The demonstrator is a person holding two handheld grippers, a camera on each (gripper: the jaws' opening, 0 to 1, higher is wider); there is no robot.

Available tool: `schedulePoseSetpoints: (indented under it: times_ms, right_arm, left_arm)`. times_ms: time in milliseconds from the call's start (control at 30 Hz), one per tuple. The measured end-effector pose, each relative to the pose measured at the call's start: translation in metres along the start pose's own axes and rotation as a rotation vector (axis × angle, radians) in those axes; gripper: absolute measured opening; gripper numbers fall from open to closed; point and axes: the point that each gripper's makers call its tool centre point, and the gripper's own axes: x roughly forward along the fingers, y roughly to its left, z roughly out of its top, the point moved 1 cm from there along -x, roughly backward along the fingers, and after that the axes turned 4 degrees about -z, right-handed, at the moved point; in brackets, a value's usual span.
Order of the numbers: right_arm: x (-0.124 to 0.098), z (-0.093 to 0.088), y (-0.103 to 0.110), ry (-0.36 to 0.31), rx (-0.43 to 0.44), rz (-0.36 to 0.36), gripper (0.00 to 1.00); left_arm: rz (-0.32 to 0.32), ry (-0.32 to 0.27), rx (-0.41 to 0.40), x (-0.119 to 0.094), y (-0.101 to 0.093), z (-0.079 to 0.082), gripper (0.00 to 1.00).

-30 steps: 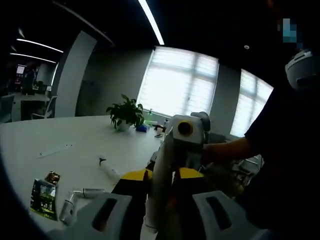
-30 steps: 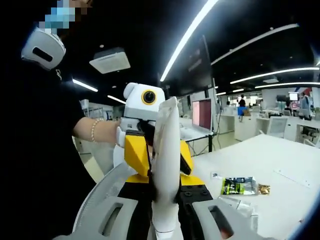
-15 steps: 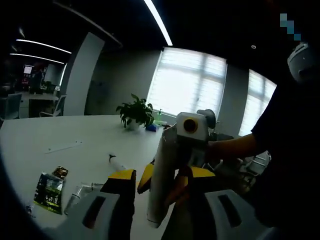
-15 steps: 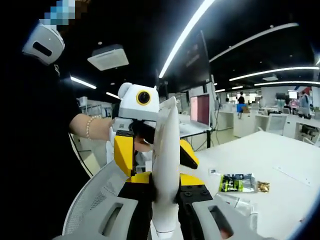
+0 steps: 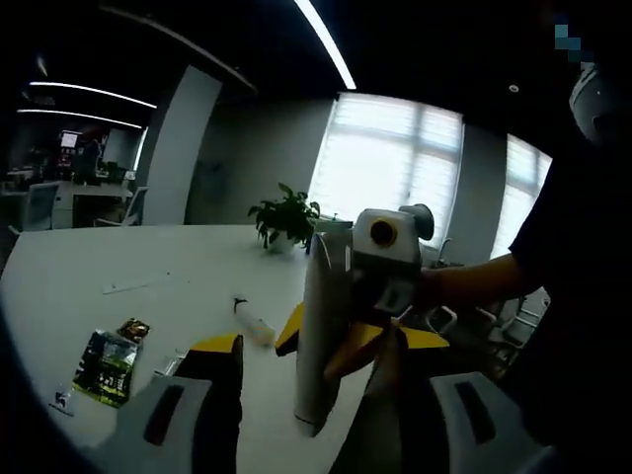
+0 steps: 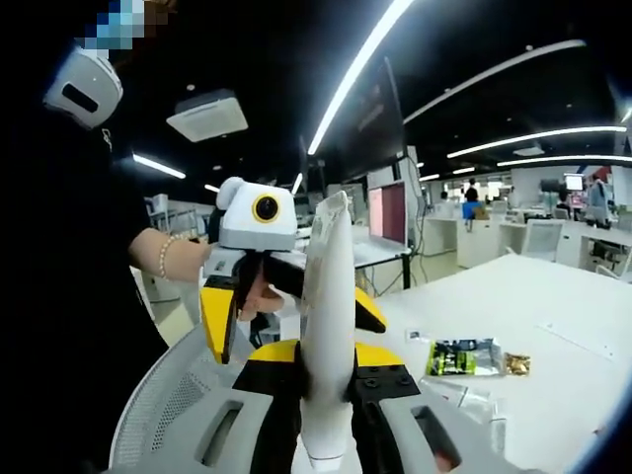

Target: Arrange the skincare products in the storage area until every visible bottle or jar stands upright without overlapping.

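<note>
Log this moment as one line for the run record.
right gripper: shut on white squeeze tube, held in the air | left gripper: open, jaws either side of the tube | green sachet: flat on white table

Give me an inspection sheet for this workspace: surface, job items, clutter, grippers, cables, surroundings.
Surface: white table, mostly bare.
Job's things: white tube held off the table, upright between the right gripper's jaws; a small tube lying flat on the table.
Clutter: green sachet and a small brown packet lying flat; potted plant at the far edge.
Grippers: right gripper shut on the white tube; left gripper open, jaws standing apart on either side of the tube.
Cables: nothing seen.
Surroundings: bright blinded windows, ceiling strip lights, office desks and a monitor, a person's forearm with a bead bracelet.
</note>
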Motion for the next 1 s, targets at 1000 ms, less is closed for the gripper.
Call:
schedulePoseSetpoints:
  times_ms: [1000]
  right_arm:
    - [0.005,-0.02,-0.031,0.007,-0.03,-0.053,0.08]
  left_arm:
    - [0.15,0.063,-0.012,-0.016,0.035,-0.044,0.88]
